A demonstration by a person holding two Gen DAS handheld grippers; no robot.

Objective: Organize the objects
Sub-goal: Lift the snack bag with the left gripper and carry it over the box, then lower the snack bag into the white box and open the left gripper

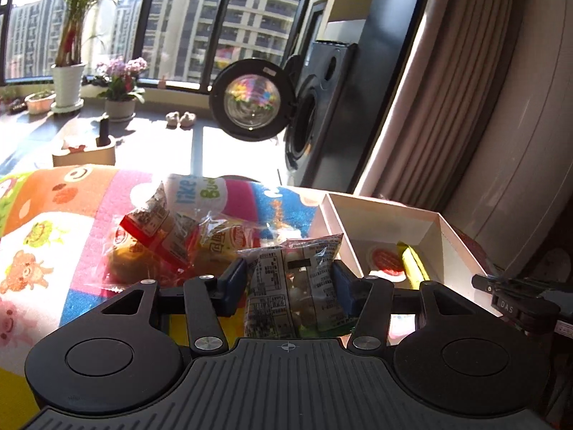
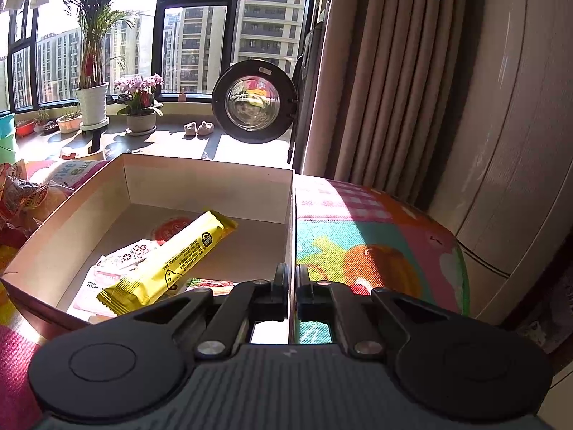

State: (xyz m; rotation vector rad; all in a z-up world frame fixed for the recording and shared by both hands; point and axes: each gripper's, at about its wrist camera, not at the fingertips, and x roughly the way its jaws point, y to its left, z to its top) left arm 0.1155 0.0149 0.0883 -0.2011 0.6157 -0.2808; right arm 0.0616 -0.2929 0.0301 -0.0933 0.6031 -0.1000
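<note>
Right now the left claw (image 1: 289, 279) grips a clear snack packet (image 1: 297, 286) between its two fingers, raised over the colourful mat (image 1: 46, 236) just left of the white box (image 1: 390, 222). More wrapped snacks (image 1: 168, 236) lie piled on the mat beyond it. The right claw (image 2: 292, 286) is pinched narrow on the box's right wall (image 2: 290, 222). Inside the box lies a yellow bar (image 2: 172, 261) atop flat sachets (image 2: 118, 261).

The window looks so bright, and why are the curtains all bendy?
Left wrist view: sun glare whitens the floor; the snack bag stays readable. Right wrist view: the fisheye lens bends the curtains; hard shadows fall inside the box.
</note>
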